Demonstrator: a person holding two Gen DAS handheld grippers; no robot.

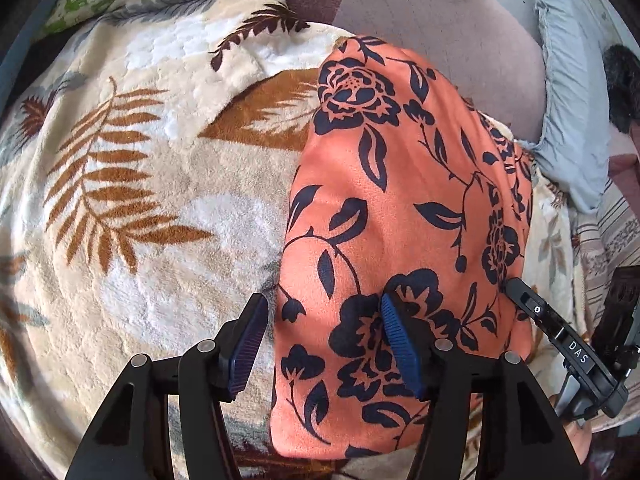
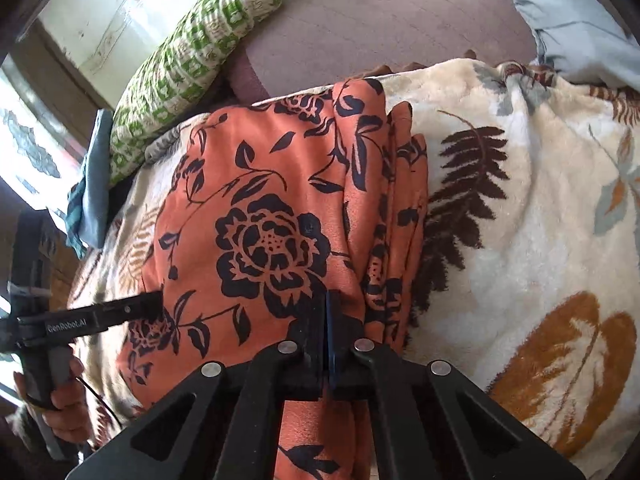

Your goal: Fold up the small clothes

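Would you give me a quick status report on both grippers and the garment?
Left gripper open, straddling orange floral garment's edge. Right gripper shut on it. Garment part-folded on fern blanket. Nothing obstructing.

This is a home bedroom. A plush fern-print blanket (image 1: 132, 200) covers the bed, with a mauve sheet (image 1: 432, 20) bare beyond it at twelve o'clock. A green-and-white patterned pillow (image 2: 188, 56) lies at eleven o'clock in the right wrist view, and a pale blue frilled pillow (image 1: 568, 92) at two o'clock in the left. A painted wall (image 2: 104, 12) stands behind the green pillow.
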